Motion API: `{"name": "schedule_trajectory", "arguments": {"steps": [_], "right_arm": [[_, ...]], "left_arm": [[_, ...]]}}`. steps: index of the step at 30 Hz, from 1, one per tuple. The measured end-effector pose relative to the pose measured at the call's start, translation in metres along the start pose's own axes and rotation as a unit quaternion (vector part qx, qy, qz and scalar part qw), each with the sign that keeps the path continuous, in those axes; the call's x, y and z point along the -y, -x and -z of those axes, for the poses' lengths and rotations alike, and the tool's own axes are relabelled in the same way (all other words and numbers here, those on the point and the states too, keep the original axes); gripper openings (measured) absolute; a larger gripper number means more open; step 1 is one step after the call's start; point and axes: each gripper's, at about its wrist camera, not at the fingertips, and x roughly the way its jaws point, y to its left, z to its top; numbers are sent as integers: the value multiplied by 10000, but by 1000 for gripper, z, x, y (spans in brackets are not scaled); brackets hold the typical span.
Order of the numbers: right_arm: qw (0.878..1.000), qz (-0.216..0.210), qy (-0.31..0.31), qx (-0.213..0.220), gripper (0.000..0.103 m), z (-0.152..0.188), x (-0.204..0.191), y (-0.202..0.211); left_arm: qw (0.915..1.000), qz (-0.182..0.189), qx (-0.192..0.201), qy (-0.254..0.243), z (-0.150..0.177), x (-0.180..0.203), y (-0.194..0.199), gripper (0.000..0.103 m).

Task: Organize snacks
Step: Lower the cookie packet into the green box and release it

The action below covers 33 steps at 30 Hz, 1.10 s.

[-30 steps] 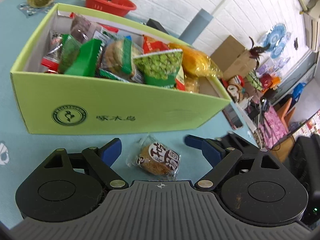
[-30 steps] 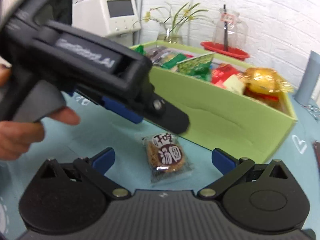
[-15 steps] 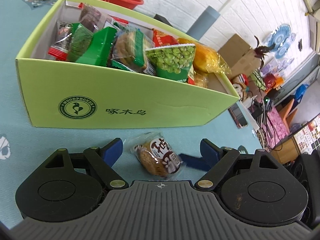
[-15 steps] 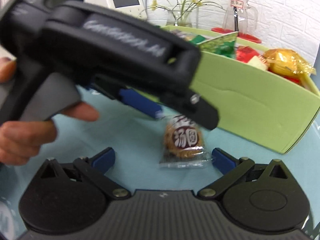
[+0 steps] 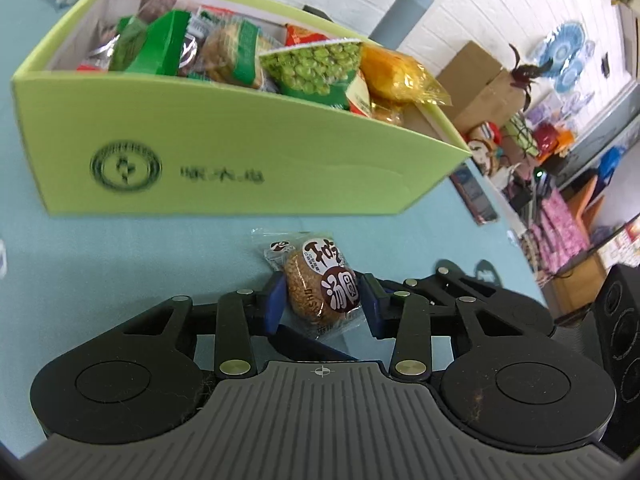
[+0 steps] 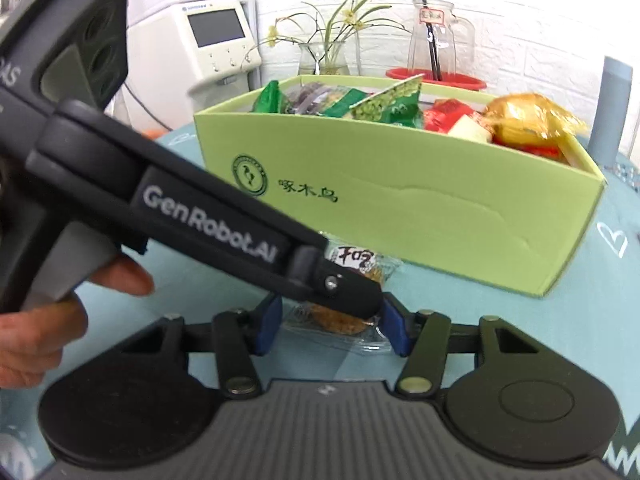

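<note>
Left gripper (image 5: 322, 306): clenched on the walnut cake packet (image 5: 320, 288), lower centre.
Right gripper (image 6: 332, 326): closed around the same packet.
Technique: lift level, clear the green box (image 5: 240, 160) wall, upper frame; release 1 claw first.

Wrapped biscuit (image 6: 352, 276) on teal table (image 6: 460, 312), between right gripper (image 6: 332, 330) jaws and clamped by left gripper (image 6: 348, 300). Green snack box (image 6: 400, 204) just behind. Glass pitcher (image 6: 436, 40) at rear.

Cookie packet (image 5: 320, 286) lying on table (image 5: 120, 256), just before box (image 5: 224, 152), sitting between fingers of both grippers. Snack bags (image 5: 316, 66) sitting in box. Basin (image 6: 438, 78), jug (image 6: 434, 38) standing behind box.
</note>
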Motion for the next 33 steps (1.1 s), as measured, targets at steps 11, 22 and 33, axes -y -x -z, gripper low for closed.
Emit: {"name": "schedule_trajectory", "arguments": {"steps": [11, 22, 33], "right_arm": [[9936, 219, 463, 1003, 64, -57, 12, 41], [9978, -63, -50, 654, 65, -142, 78, -81], [9965, -294, 50, 778, 93, -129, 61, -84]], "left_arm": [[9956, 143, 829, -406, -61, 51, 52, 22], [9925, -467, 1103, 233, -145, 4, -8, 25], [9820, -73, 1876, 188, -138, -8, 34, 80]]}}
